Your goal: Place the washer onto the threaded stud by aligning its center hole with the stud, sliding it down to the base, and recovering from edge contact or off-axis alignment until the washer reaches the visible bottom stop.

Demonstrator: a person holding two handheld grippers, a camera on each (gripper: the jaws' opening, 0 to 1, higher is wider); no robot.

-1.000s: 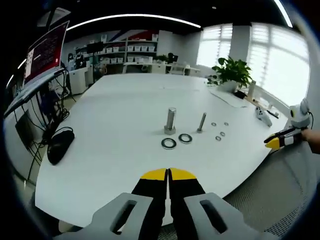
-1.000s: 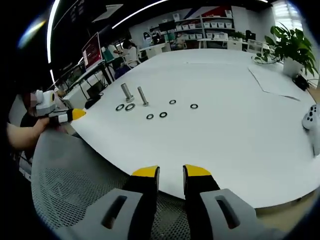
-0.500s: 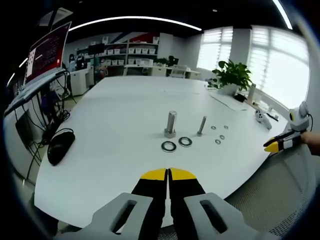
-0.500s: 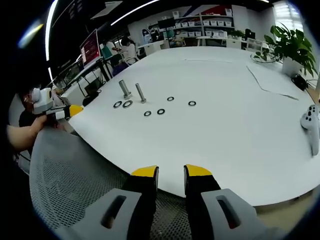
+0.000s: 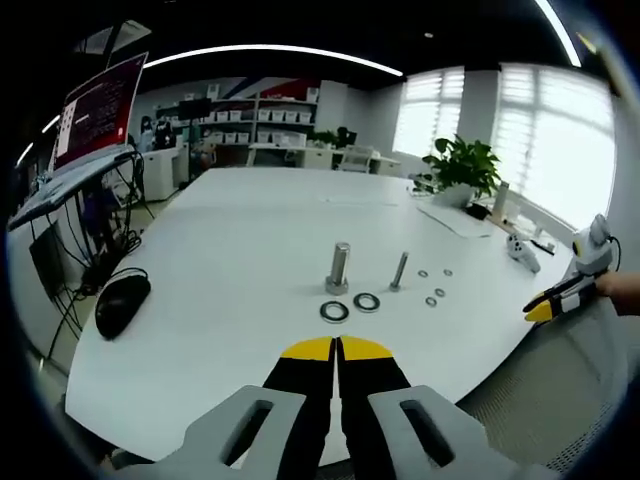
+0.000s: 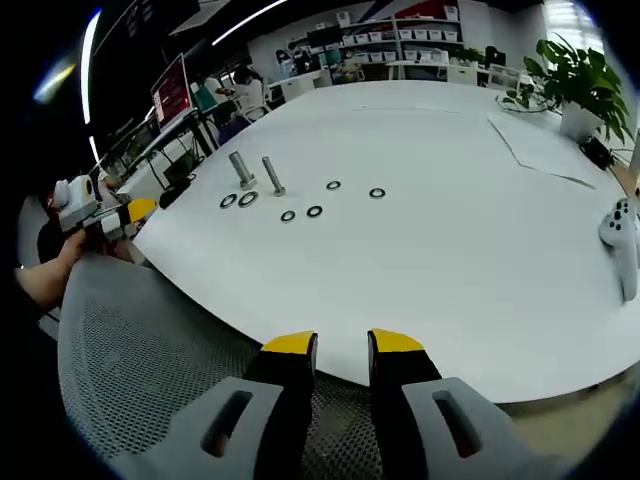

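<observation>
L gripper (image 5: 337, 347) jaws together, R gripper (image 6: 343, 343) jaws slightly apart, both holding nothing; thick stud (image 5: 340, 266) upright on white surface (image 5: 230, 240); two washers (image 5: 334, 311) flat just beside its base; thin stud (image 5: 400, 270) near.

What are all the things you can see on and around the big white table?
Table: one, white, spans both views.
Thick bolt: one, silver, upright mid-table.
Thin bolt: one, silver, upright beside the thick bolt.
Large washers: two, dark, flat in front of the thick bolt.
Small washers: four, dark, scattered near the thin bolt.
Mouse: one, black, at the table edge.
Plant: one, green, far side.
Controller: one, white, at the table edge.
Left tool: yellow tips, shut.
Right tool: yellow tips, open.
</observation>
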